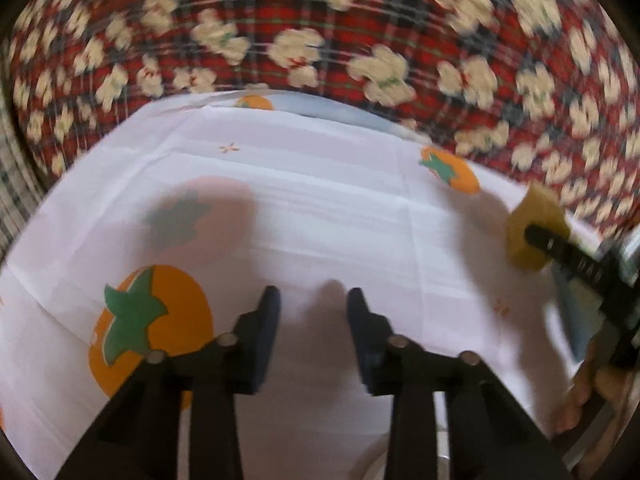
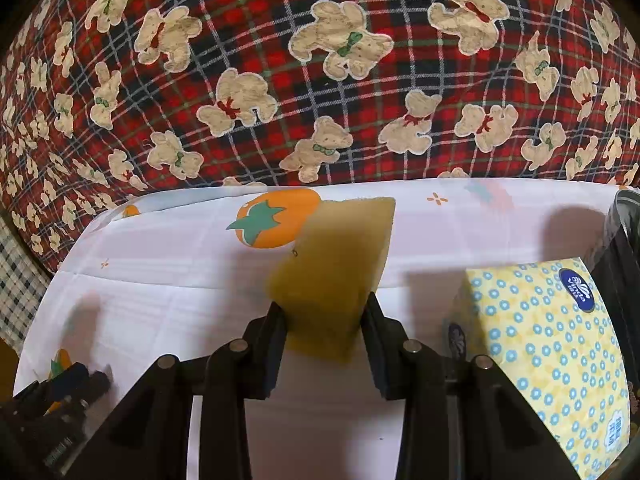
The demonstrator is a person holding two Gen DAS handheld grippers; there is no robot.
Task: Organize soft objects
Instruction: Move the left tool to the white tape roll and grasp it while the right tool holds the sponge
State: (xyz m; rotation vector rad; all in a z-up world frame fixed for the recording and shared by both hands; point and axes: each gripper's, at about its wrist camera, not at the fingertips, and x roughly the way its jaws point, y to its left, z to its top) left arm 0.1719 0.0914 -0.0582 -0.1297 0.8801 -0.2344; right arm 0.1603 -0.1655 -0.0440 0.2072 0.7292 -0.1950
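The right gripper [image 2: 324,320] pinches the yellow sponge [image 2: 334,276] between its fingers, lifted clear just left of the tissue pack [image 2: 548,360], probably for placing, while the left gripper [image 1: 314,312] hovers with fingers narrowly apart, holding nothing, over the persimmon-print cloth [image 1: 320,208].

White persimmon-print cloth [image 2: 168,304] – tissue pack [image 2: 552,344] on it, plaid teddy-bear blanket [image 2: 320,80] behind
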